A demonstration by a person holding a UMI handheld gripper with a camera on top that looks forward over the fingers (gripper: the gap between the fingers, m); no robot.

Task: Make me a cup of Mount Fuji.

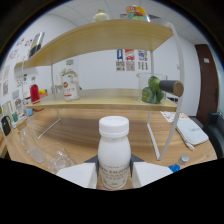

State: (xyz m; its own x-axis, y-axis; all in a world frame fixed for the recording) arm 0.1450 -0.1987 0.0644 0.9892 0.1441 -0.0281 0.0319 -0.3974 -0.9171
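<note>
A white plastic bottle [113, 150] with a white screw cap and small lettering near its base stands upright between my two fingers. My gripper [113, 174] is shut on the bottle, with the white finger pads [80, 175] pressing its lower body from both sides. The bottle appears raised above the wooden table [75, 131]. Clear glass cups [47, 159] lie on the table just left of the fingers.
A two-level wooden shelf [105, 100] on white legs stands beyond the bottle. It holds a jar with a red label [70, 86], a glass with green fruit [151, 91], a dark cylinder [171, 88] and a red bottle [34, 93]. A white pouch [191, 131] lies at right.
</note>
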